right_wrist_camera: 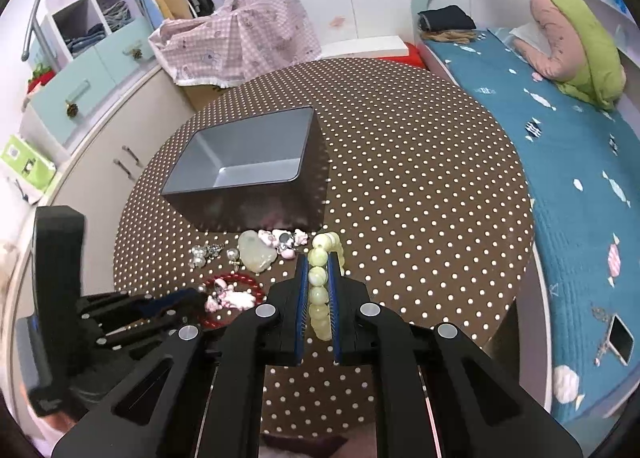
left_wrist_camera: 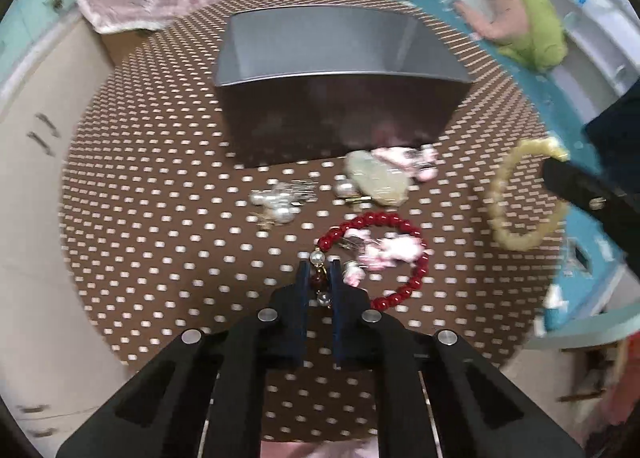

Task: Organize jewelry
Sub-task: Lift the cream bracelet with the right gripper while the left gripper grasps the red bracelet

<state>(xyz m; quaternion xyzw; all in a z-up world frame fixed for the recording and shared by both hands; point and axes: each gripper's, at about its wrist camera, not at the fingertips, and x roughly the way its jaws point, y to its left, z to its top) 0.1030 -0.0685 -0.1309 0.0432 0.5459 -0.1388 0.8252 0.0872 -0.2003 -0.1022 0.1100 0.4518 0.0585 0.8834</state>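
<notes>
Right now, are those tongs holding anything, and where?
Left tongs pinch the red bracelet at its pearl section; right tongs grip the pale green bracelet's beads.

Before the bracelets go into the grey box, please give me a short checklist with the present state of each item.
1. Left gripper closed on the red bead bracelet: ok, the pads press on its pearl section.
2. Right gripper closed on the pale yellow bracelet: ok.
3. Grey box open, inside free: ok, nothing shows in it.
4. Red bracelet free of other pieces: not ok, a pink ornament lies inside its loop.
5. Red bracelet lifted off the table: cannot tell.
6. Way to the box clear: not ok, the pearl pieces and the pale stone pendant lie before it.
</notes>
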